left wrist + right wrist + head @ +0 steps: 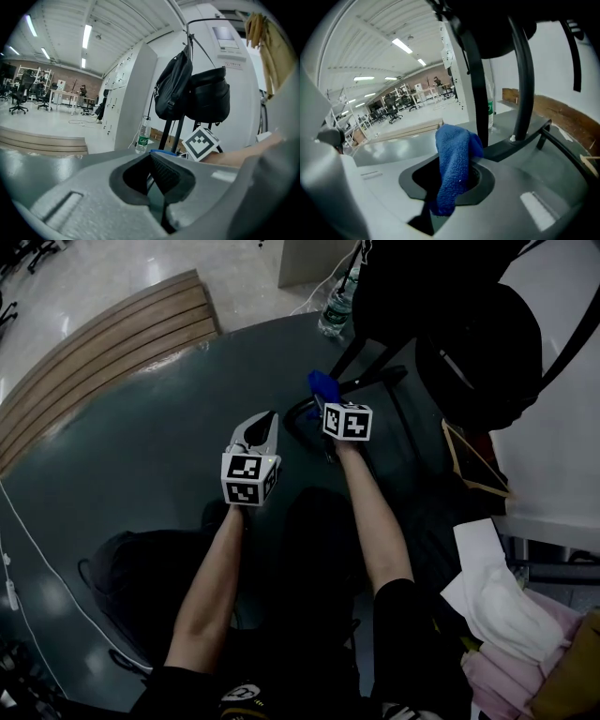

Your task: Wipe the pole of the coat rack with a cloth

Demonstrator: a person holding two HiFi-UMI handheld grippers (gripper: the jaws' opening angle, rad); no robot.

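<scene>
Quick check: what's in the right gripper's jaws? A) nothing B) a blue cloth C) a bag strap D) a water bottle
B: the right gripper view shows the blue cloth pinched between the jaws of the right gripper, its free end bunched up above them.

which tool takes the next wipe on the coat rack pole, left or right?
Right. The right tool is shut on the blue cloth, which sits right beside the pole, low down. The left tool is shut on nothing and sits farther from the pole.
</scene>
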